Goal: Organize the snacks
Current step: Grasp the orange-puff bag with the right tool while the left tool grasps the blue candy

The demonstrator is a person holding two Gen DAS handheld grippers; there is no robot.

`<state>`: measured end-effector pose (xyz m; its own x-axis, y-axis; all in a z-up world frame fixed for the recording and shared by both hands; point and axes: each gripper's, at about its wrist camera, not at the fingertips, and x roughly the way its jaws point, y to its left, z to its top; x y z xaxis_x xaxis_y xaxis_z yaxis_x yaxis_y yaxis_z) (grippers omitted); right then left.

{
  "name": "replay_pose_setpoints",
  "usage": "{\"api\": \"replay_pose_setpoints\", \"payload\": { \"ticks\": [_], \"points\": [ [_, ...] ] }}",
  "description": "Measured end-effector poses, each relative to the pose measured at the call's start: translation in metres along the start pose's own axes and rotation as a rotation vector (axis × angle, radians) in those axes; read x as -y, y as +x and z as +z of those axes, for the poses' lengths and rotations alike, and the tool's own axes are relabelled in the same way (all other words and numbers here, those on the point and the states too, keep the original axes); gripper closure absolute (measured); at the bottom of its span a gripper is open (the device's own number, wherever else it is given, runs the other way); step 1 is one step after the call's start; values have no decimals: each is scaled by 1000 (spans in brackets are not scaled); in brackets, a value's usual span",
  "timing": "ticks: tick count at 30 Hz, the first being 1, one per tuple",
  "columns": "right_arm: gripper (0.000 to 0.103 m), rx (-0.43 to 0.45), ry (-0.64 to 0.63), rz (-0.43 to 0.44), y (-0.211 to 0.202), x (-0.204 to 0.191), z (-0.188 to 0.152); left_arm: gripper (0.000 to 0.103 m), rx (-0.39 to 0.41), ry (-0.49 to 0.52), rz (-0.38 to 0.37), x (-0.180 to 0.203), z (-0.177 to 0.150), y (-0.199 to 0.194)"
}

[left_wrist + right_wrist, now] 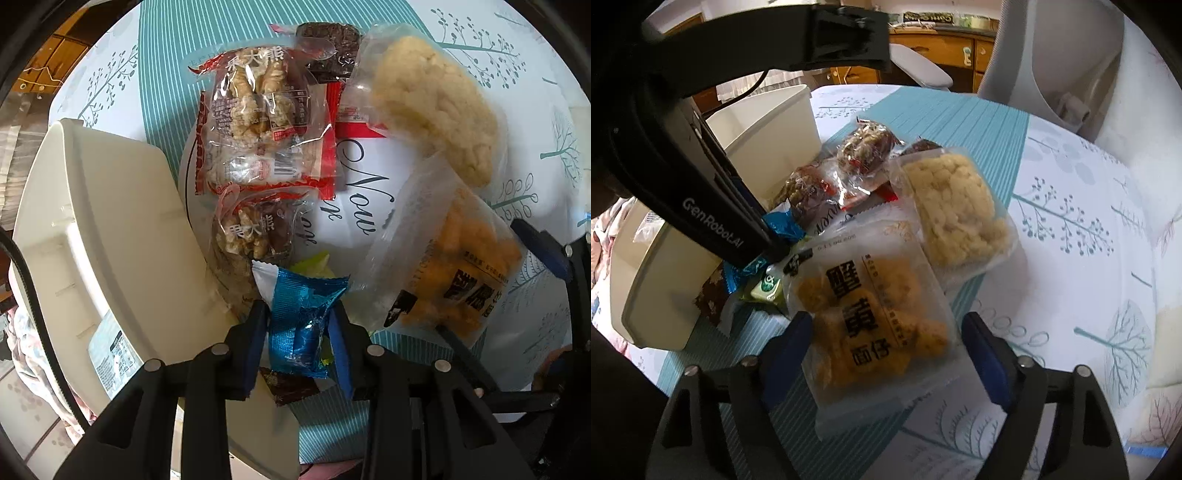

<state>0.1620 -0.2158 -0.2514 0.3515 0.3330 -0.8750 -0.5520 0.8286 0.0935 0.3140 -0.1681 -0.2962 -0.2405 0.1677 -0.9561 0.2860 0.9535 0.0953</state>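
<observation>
Start with the cream bin [110,236] at the left of the pile, since that is probably where these go; your left tool [299,332] is clamped on the blue foil packet [306,317], pads pressing both sides, so lift it straight up before swinging toward the bin, because it lies over a green wrapper [314,266] and a brown sachet [291,387] that could drag along. Your right tool [882,354] stands wide, its jaws either side of the orange snack bag [871,325] and not pressing it; centre on the bag's bulk and squeeze gently, as the contents look brittle. The pale puffed-rice bag [953,210] overlaps its far end, so draw the orange bag toward you. Two walnut-date packs [258,122] wait behind.

The tabletop [1071,229] wears a white cloth with teal trees and a striped teal runner; beyond it stand a grey chair [1034,74] and a wooden cabinet [942,48].
</observation>
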Motion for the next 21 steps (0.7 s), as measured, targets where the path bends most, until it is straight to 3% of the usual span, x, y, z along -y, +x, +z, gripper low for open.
{"api": "replay_pose_setpoints", "payload": {
  "ticks": [5,12,21],
  "points": [
    [38,-23,90,-7,-6,4,-4,76,6,-26,-22,-9,-10,7],
    [80,-17,240,18,-18,18,-17,81,16,-51,-43,-22,-18,7],
    [91,-25,383,96,-26,25,-28,82,41,-89,-65,-37,-38,1]
  ]
}}
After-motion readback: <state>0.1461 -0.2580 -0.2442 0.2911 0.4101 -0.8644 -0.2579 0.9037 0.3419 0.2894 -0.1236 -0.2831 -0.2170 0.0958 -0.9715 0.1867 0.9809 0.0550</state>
